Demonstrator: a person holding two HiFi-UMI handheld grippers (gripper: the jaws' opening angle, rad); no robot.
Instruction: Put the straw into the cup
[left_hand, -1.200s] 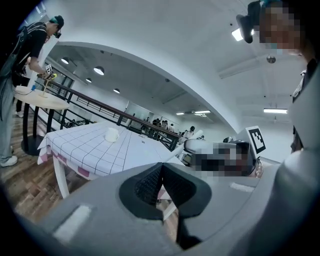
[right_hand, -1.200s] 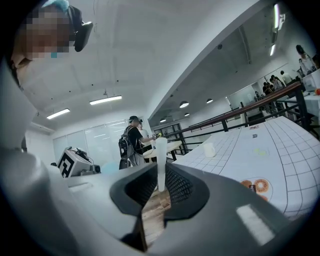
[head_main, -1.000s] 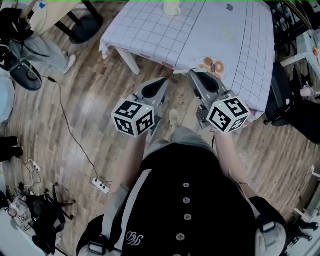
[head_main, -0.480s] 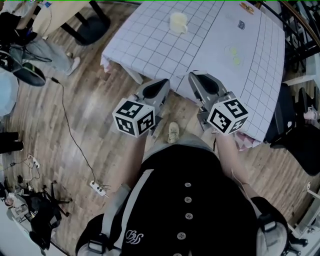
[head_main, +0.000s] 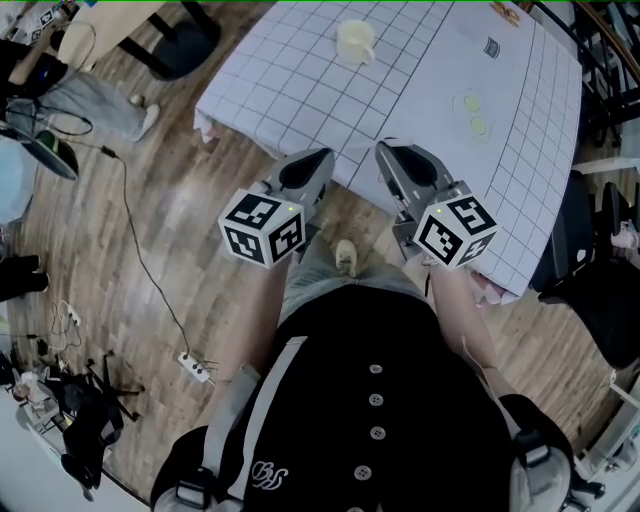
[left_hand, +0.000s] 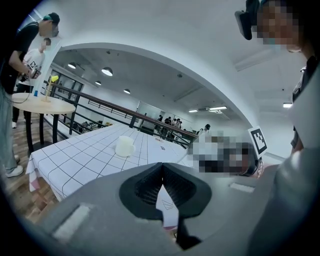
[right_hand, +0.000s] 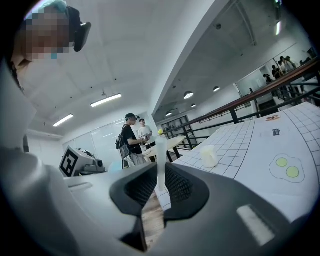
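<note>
A pale cup (head_main: 355, 42) with a handle stands on the white grid tablecloth (head_main: 300, 90) near the table's far side; it also shows in the left gripper view (left_hand: 124, 146) and the right gripper view (right_hand: 209, 156). My right gripper (head_main: 388, 148) hovers over the table's near edge, shut on a translucent white straw (right_hand: 161, 155) that stands upright between its jaws (right_hand: 161, 167). The straw is hidden in the head view. My left gripper (head_main: 318, 158) is level beside it, shut and holding nothing (left_hand: 162, 167). Both point toward the cup, well short of it.
Two yellow-green discs (head_main: 472, 112) and a small dark label (head_main: 491, 46) lie on the cloth's right part. A round side table (left_hand: 42, 105) with people stands to the left. On the wooden floor are a cable and a power strip (head_main: 197, 366). Black chairs (head_main: 600, 290) stand at the right.
Both grippers have come forward together, from over the floor to the table's near edge. The cup now sits lower in the head view. Neither gripper's jaws have changed.
</note>
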